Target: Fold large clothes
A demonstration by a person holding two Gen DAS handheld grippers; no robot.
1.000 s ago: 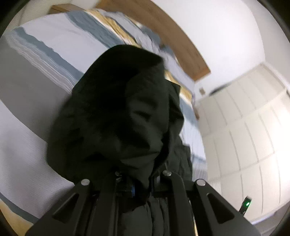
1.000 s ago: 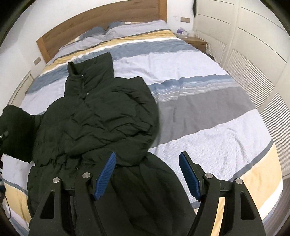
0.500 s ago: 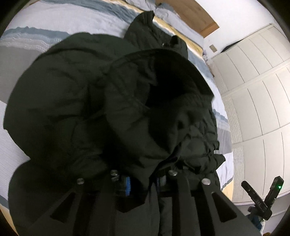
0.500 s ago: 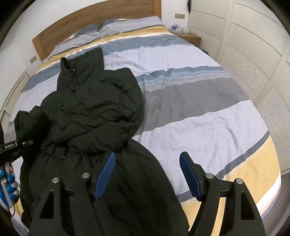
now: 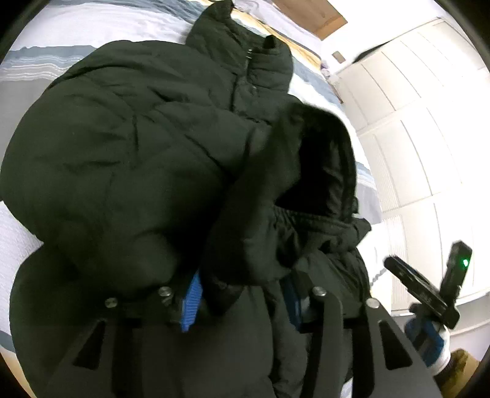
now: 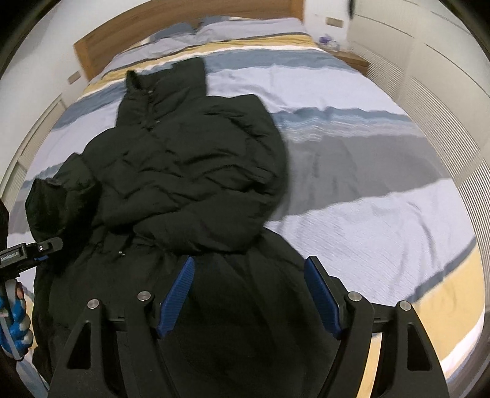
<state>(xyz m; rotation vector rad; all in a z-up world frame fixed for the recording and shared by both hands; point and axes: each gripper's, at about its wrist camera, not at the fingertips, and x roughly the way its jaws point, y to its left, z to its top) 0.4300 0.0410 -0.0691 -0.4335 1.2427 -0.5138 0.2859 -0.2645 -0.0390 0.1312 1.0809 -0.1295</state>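
Note:
A large black puffer coat (image 6: 190, 171) lies on the striped bed (image 6: 367, 214), collar toward the headboard, one sleeve folded across its chest. My left gripper (image 5: 242, 294) is shut on the other sleeve's cuff (image 5: 306, 171) and holds it up over the coat's left side; the gripper also shows in the right wrist view (image 6: 30, 251). My right gripper (image 6: 249, 294) is open and empty, hovering over the coat's lower hem. The coat fills the left wrist view (image 5: 122, 159).
A wooden headboard (image 6: 183, 27) and pillows are at the far end. White wardrobe doors (image 6: 444, 76) run along the right side, with a small nightstand (image 6: 349, 58) beside them. Bare bedspread lies to the right of the coat.
My left gripper has carried the sleeve cuff inward, over the coat body. My right gripper stayed open and came closer over the coat's hem.

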